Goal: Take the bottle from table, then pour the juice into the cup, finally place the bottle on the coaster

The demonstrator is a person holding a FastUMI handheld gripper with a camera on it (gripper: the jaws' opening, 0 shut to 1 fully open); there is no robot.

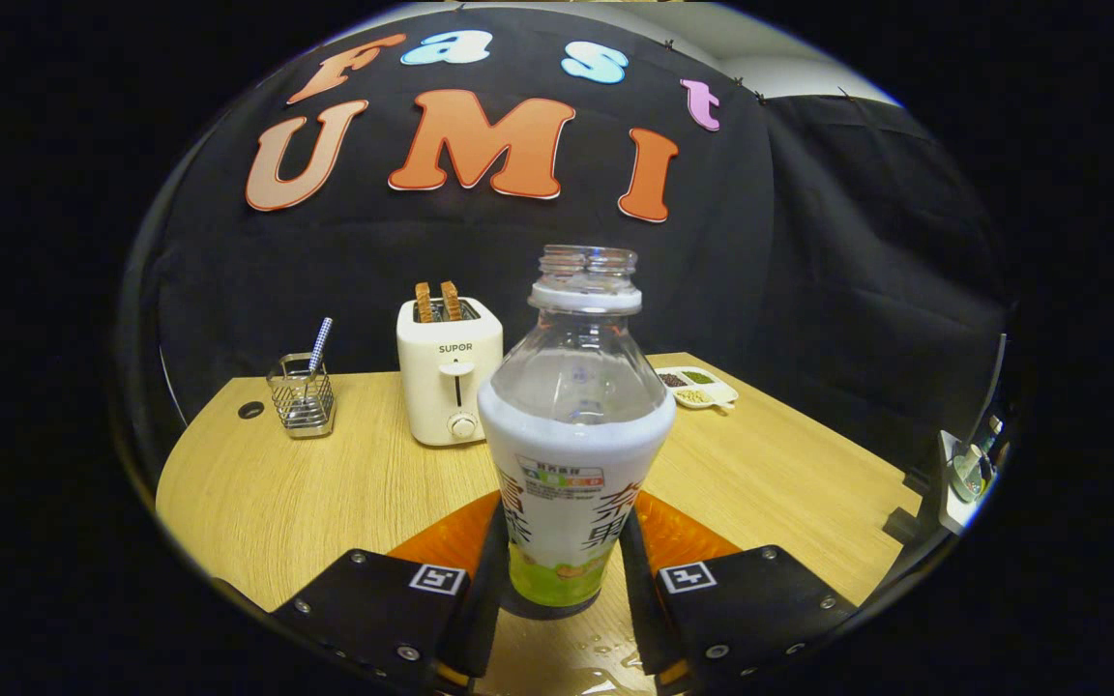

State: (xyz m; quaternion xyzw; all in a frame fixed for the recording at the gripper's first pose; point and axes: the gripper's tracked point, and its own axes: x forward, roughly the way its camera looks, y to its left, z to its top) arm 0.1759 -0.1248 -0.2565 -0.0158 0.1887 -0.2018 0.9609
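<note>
Clear plastic bottle (576, 425), uncapped, upright between the gripper (562, 561) fingers, base at or just above an orange coaster (683, 532) showing at 10 and 2 o'clock of the label. Both fingers (489, 580) pressed against the lower labelled wall, so clamped on the bottle at its narrow foot. Mostly empty by the look of it: transparent shoulder, white sleeve below hiding any liquid level. Droplets and a small puddle (605, 667) on the wooden table (325, 493) at 6 o'clock, close to the fingers. Likely light now, thin-walled and springy, easy to dent under a hard squeeze; wet film probably making the sleeve slippery. Top-heavy shape, wide shoulder over a slim base, so prone to tip if released off-level. Best hold low on the labelled band, as now, squarely across the widest contact, with modest force. Beyond the bottle at 11 o'clock a white toaster (449, 382) with two slices up, a wire holder (303, 398) farther toward 10, a small condiment dish (697, 387) at 1 o'clock. Cup not made out. Judged to be the final placing step.
</note>
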